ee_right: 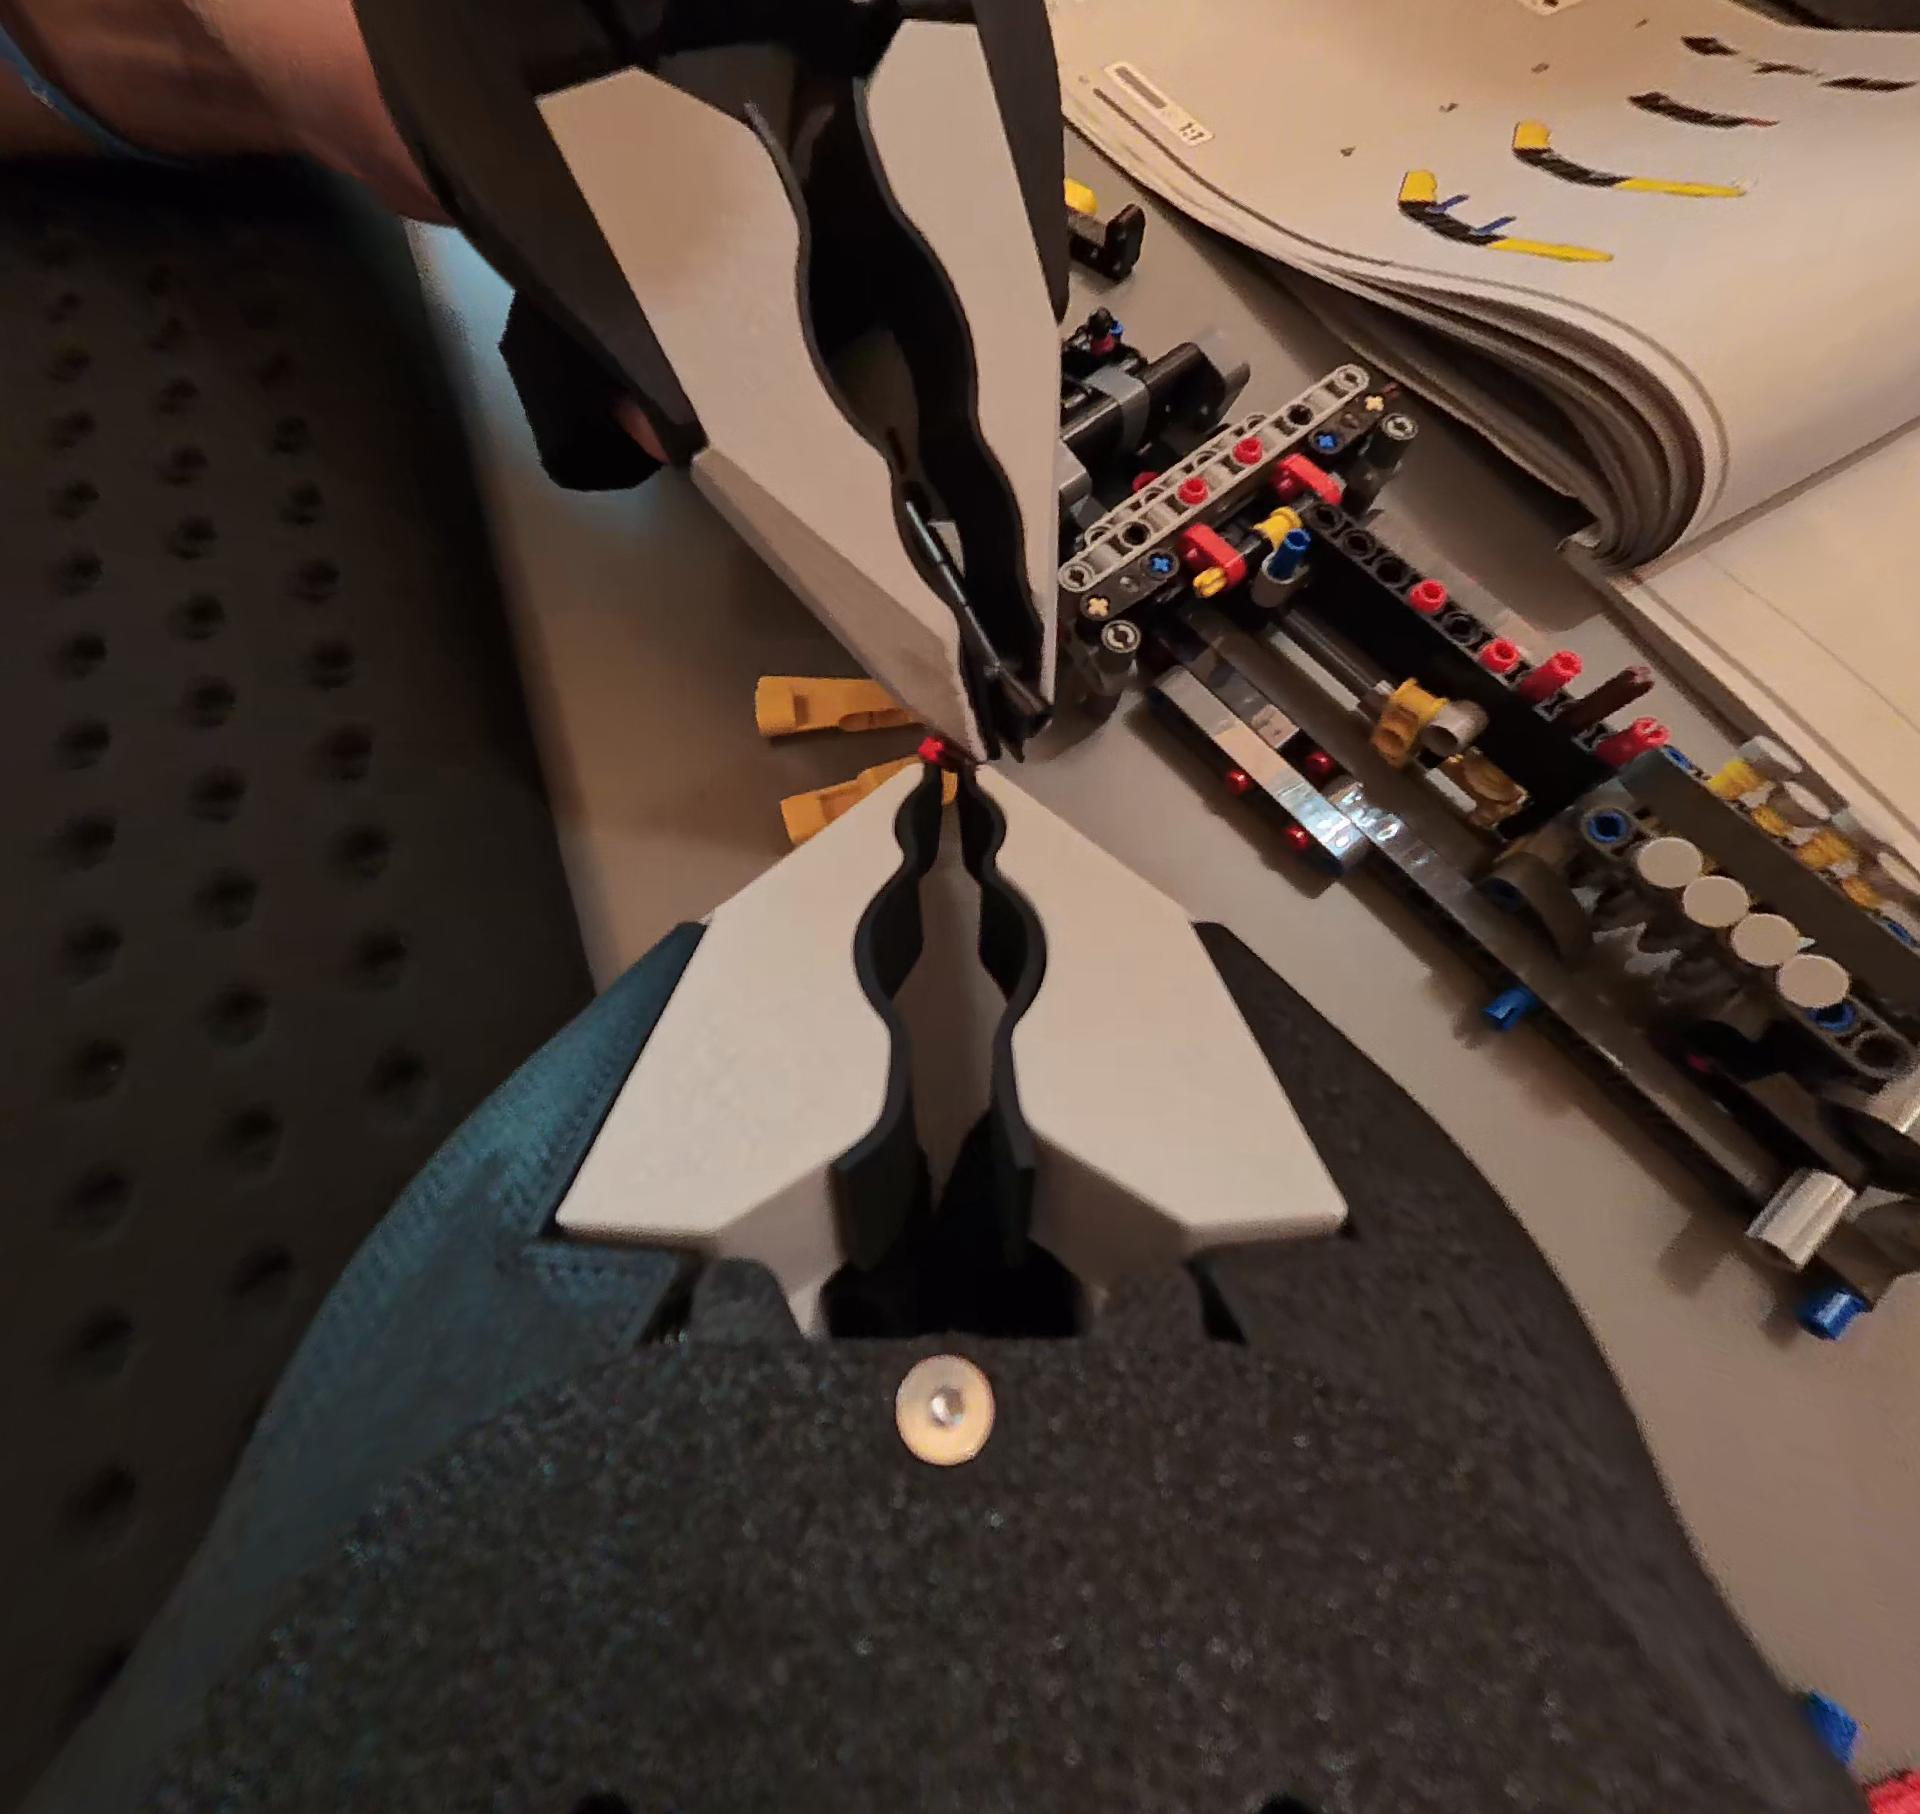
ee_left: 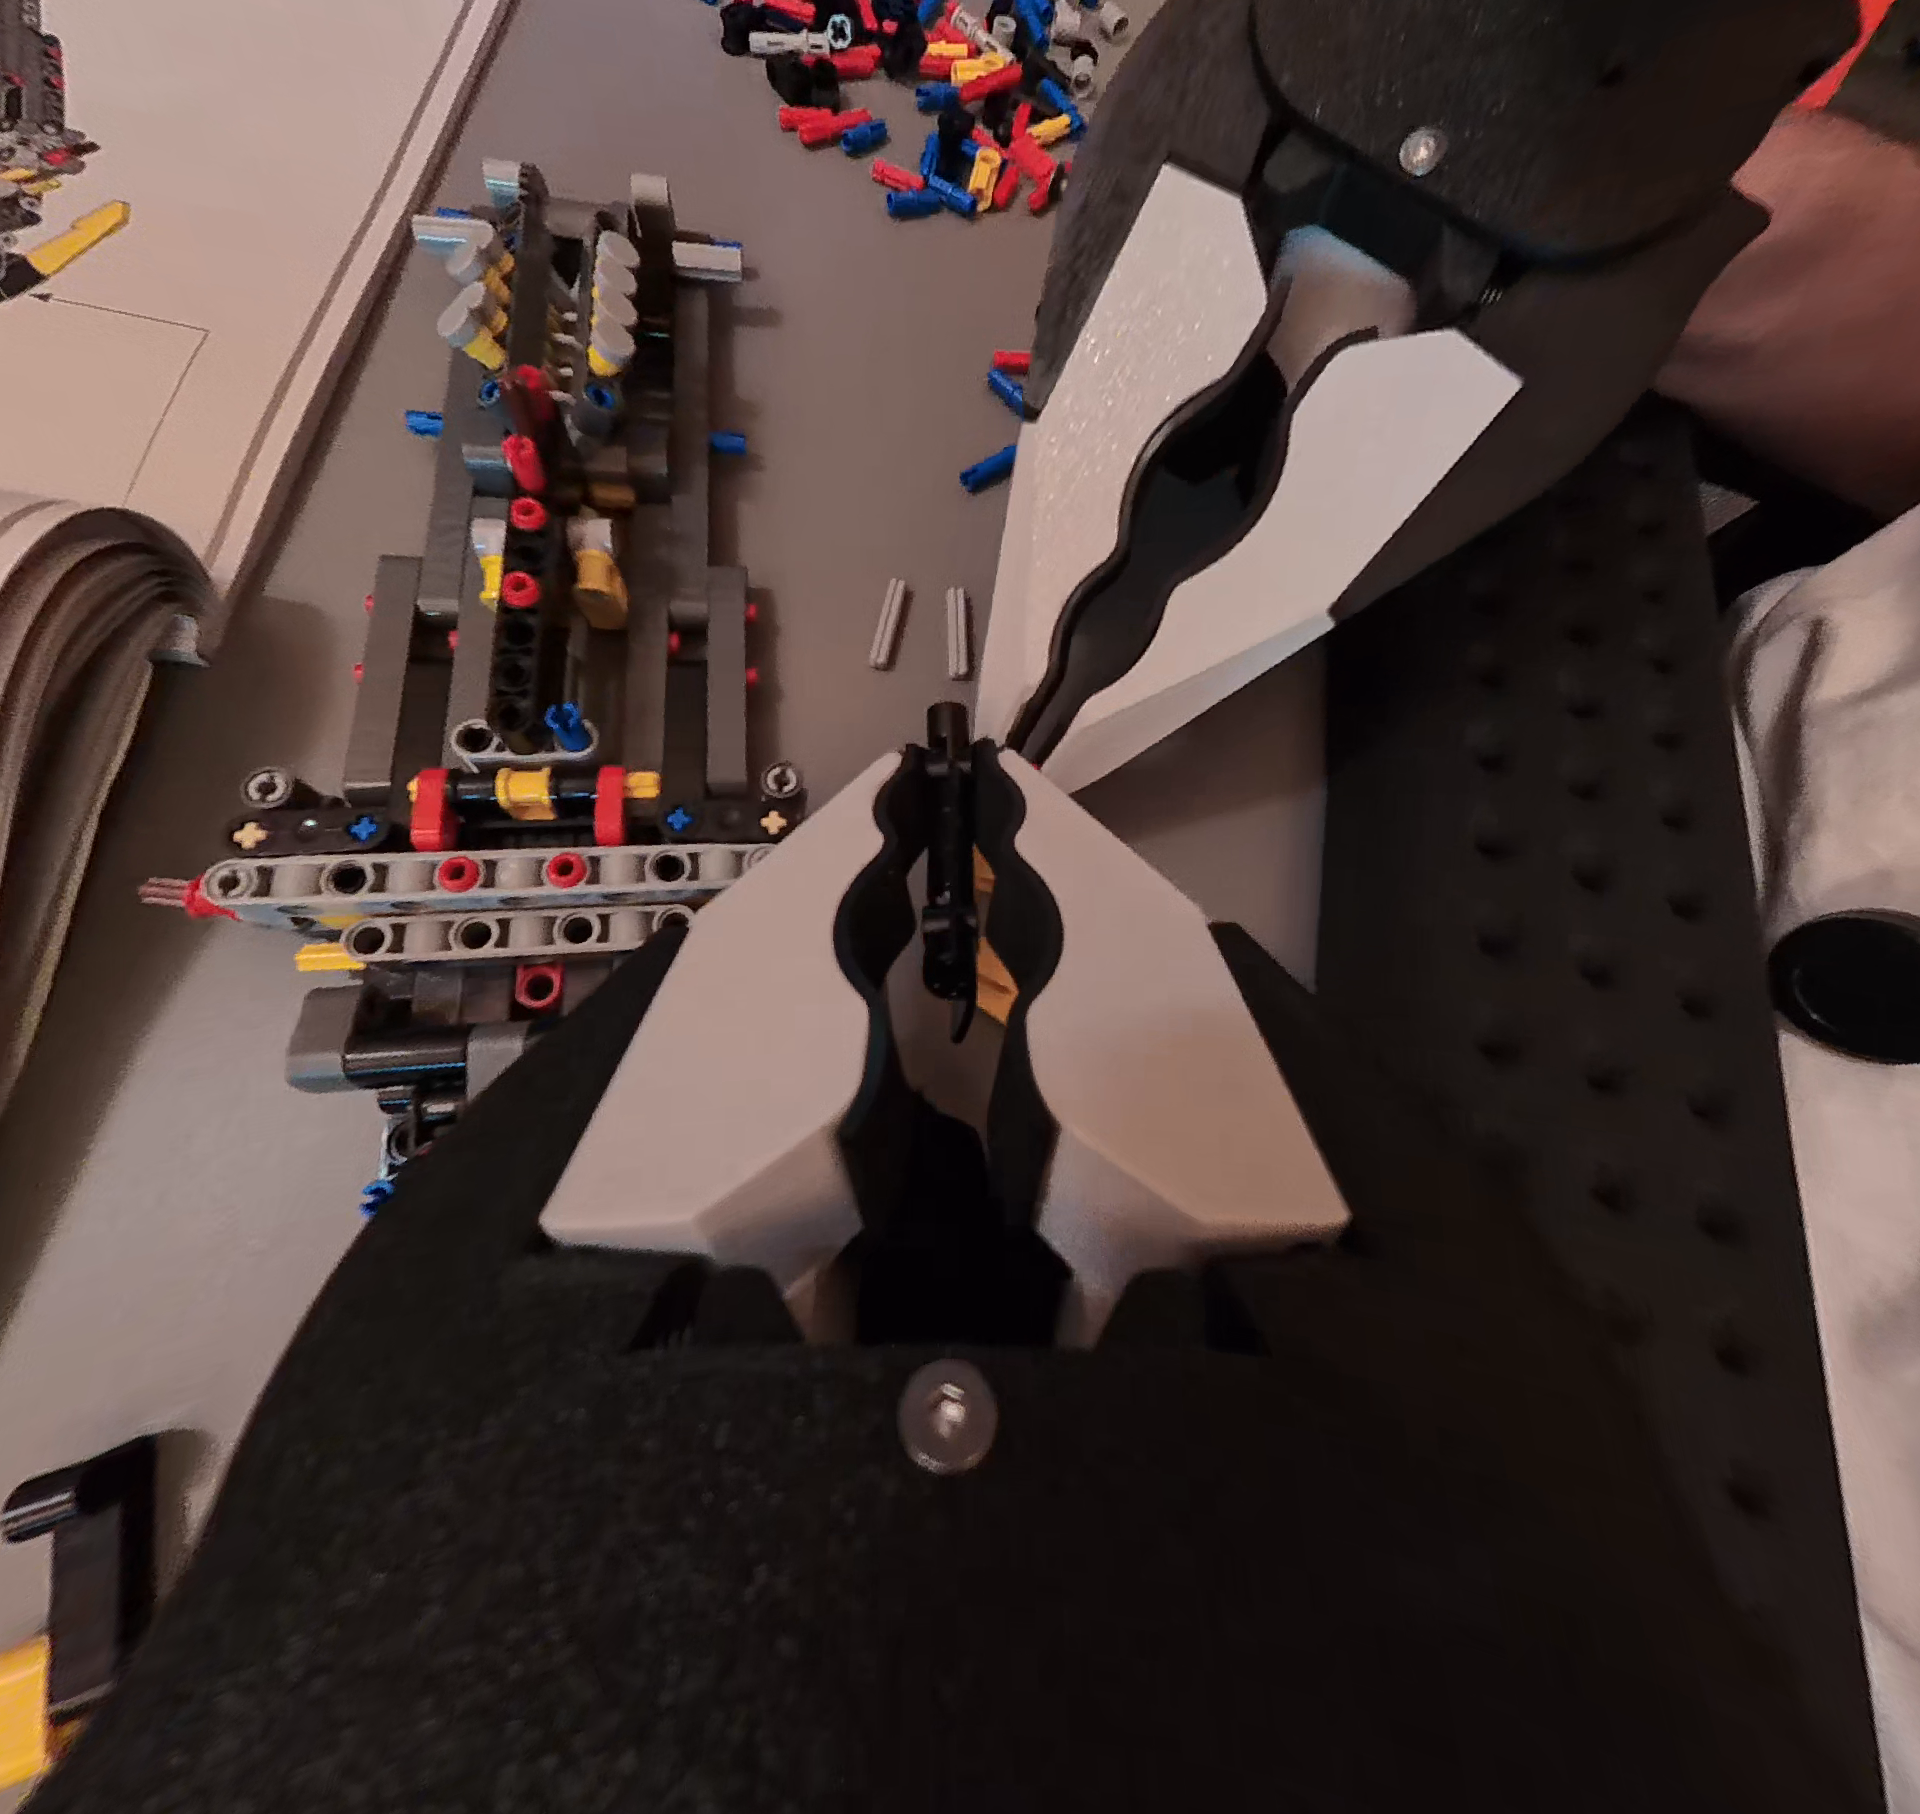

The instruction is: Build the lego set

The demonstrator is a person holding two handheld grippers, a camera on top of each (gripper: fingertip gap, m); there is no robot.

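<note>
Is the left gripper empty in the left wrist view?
No, the left gripper is closed on a thin black piece.

Dim, warm indoor light; soft shadows beside the left gripper [ee_left: 951,756] (wide-angle bending at edges), near foreground blurred.

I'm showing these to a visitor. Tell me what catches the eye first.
The two grippers meet tip to tip in mid-frame: the left gripper is shut on a black piece, the right gripper on a small red pin. Beside them on the table lies the long half-built model, with a bright pile of pins beyond it.
</note>
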